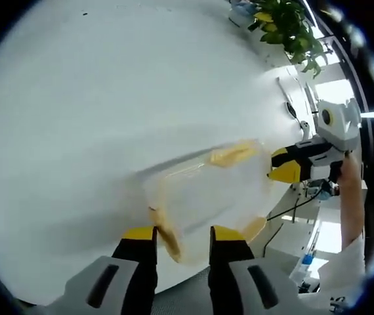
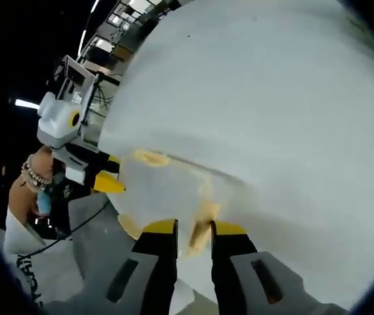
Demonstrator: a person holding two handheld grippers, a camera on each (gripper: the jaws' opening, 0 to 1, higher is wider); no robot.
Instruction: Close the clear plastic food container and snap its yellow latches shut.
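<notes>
A white tabletop (image 1: pixel 108 98) spreads wide, and the clear plastic food container (image 1: pixel 210 193) rests on it near the edge, blurred in both views, its lid (image 2: pixel 167 180) lying on top. In the left gripper view, the left gripper (image 1: pixel 182 235) is parted, its jaws straddling a yellow latch (image 1: pixel 167 239) at the container's near end without clamping it. In the right gripper view, the right gripper (image 2: pixel 193 230) likewise stands released, jaws to either side of the opposite yellow latch (image 2: pixel 201 233). Further latches (image 1: pixel 231 155) show along the long side. A leafy potted plant (image 1: pixel 289 26) sits at the tabletop's far edge, beside bright windows (image 1: pixel 334 92).
</notes>
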